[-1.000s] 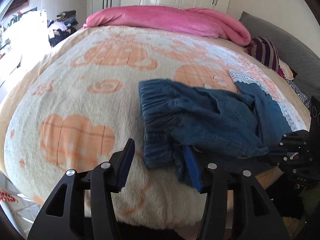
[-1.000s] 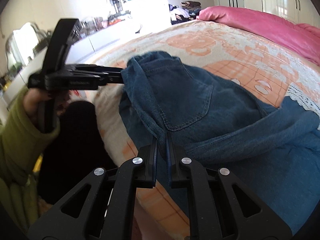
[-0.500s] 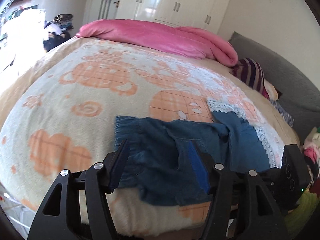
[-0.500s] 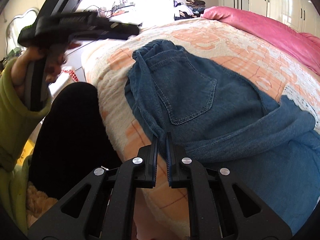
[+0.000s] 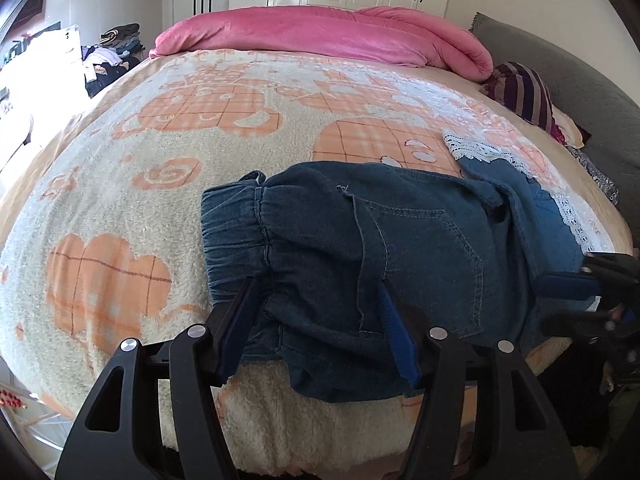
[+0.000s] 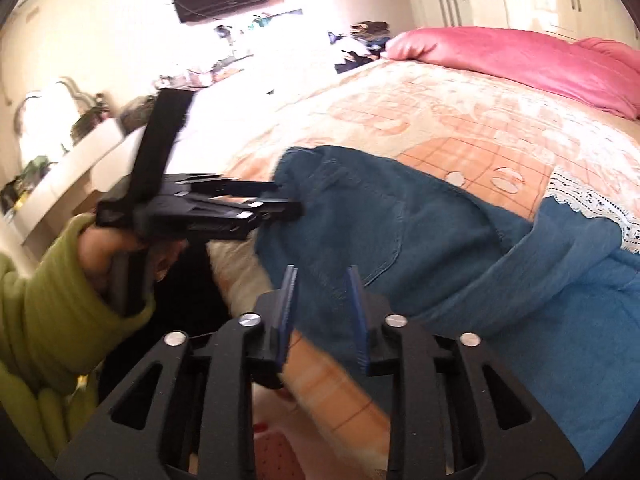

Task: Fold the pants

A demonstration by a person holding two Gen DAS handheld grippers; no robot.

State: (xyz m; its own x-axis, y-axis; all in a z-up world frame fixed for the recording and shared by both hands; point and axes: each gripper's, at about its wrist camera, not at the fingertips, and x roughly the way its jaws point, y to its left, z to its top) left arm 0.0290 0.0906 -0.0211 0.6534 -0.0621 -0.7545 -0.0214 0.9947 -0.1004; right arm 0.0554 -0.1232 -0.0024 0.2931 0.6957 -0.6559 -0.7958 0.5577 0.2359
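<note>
Blue denim pants (image 5: 420,240) lie bunched near the front edge of the bed, elastic waistband to the left and back pocket up; their lighter legs end in white lace (image 5: 480,152). My left gripper (image 5: 316,308) stands open over the waist end, with denim lying under and between its fingers and no pad pressing. In the right wrist view the pants (image 6: 380,208) spread ahead. My right gripper (image 6: 322,280) has its jaws opening, the denim edge loose between them. The left gripper (image 6: 290,199), held by a hand in a green sleeve (image 6: 60,300), reaches the waistband from the left. The right gripper (image 5: 568,282) shows at the pants' right end.
A cream and orange fleece blanket (image 5: 160,160) covers the bed. A pink duvet (image 5: 320,32) is rolled along the far end, with a striped pillow (image 5: 524,92) and a grey headboard (image 5: 580,80) at the right. A cluttered white dresser (image 6: 80,148) stands beyond the bed's left side.
My right gripper was shut on a denim seam and has now opened off it. My left gripper, which had lifted above the bed, has come back down to the waistband.
</note>
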